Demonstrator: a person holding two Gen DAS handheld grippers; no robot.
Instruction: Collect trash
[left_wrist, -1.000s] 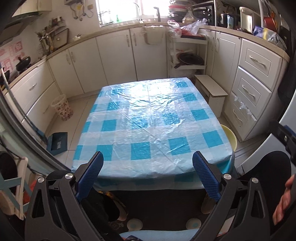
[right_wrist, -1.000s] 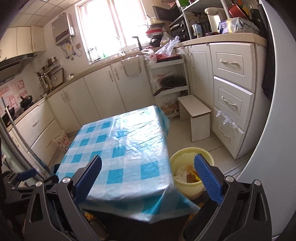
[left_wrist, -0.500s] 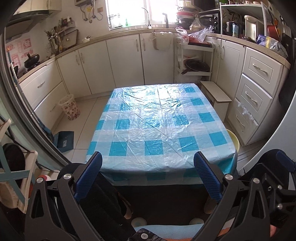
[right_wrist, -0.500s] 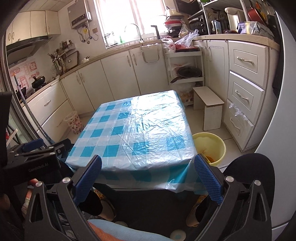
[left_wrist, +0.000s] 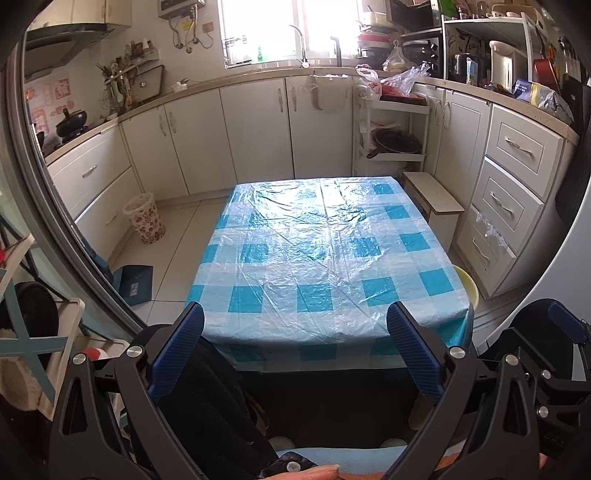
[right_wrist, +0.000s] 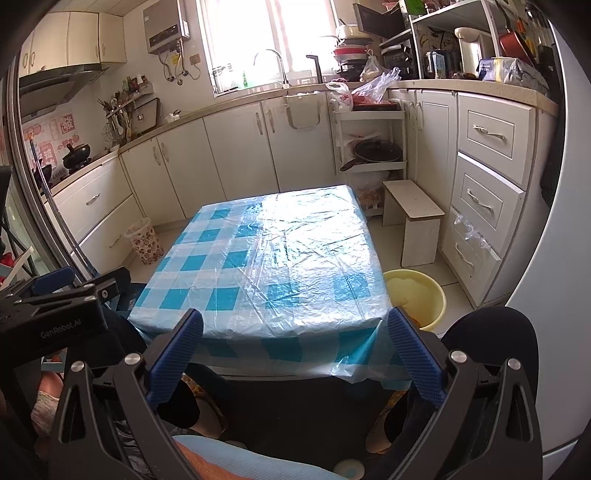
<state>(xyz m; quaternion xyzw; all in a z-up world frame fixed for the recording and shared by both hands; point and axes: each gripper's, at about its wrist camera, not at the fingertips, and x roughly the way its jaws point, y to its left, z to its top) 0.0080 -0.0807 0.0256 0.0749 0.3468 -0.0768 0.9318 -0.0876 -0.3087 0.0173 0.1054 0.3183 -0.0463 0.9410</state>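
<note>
A low table with a blue and white checked plastic cloth (left_wrist: 325, 258) stands in front of me, also in the right wrist view (right_wrist: 273, 258); nothing lies on it. A yellow bucket (right_wrist: 421, 295) with some scraps inside stands on the floor at the table's right front corner; only its rim (left_wrist: 468, 286) shows in the left wrist view. My left gripper (left_wrist: 295, 332) is open and empty, held before the table's near edge. My right gripper (right_wrist: 293, 336) is open and empty too. The left gripper's body shows at the left of the right wrist view (right_wrist: 62, 314).
A patterned waste basket (left_wrist: 144, 218) stands on the floor at the left by the cabinets. A blue dustpan (left_wrist: 135, 282) lies on the floor left of the table. A white stool (right_wrist: 413, 221) stands right of the table, drawers (right_wrist: 484, 199) behind it.
Both grippers have drawn back and risen, so the table sits farther off and more of the kitchen shows. The right view has swung left, centring the table. Both stay open.
</note>
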